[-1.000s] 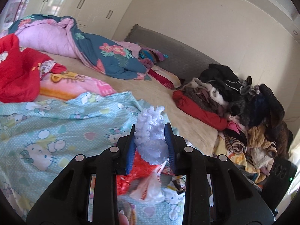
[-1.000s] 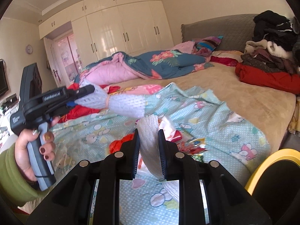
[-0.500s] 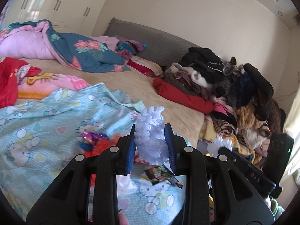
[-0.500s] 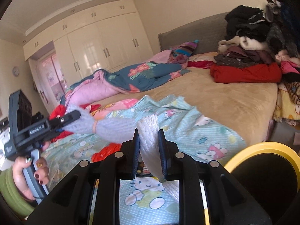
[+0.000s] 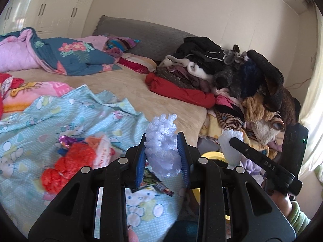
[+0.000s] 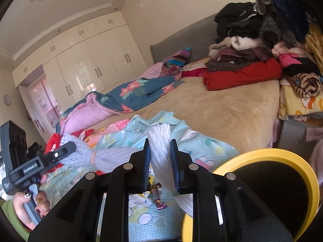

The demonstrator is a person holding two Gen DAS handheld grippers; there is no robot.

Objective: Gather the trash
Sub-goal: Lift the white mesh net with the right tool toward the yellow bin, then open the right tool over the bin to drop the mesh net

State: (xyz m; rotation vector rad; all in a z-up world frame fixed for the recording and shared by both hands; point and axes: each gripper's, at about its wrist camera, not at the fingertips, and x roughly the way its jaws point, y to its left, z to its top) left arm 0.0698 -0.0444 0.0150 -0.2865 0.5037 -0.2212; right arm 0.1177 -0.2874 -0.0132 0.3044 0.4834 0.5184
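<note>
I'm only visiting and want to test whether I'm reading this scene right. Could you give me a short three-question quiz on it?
1. True or false: each claw, the left claw and the right claw, is shut on a piece of white foam netting.
2. What colour is the rim of the bin beside the bed?
A. yellow
B. green
C. white
3. Name one piece of trash lying on the cartoon-print sheet.

Key
1. True
2. A
3. The crumpled red plastic bag; snack wrappers also count.
</note>
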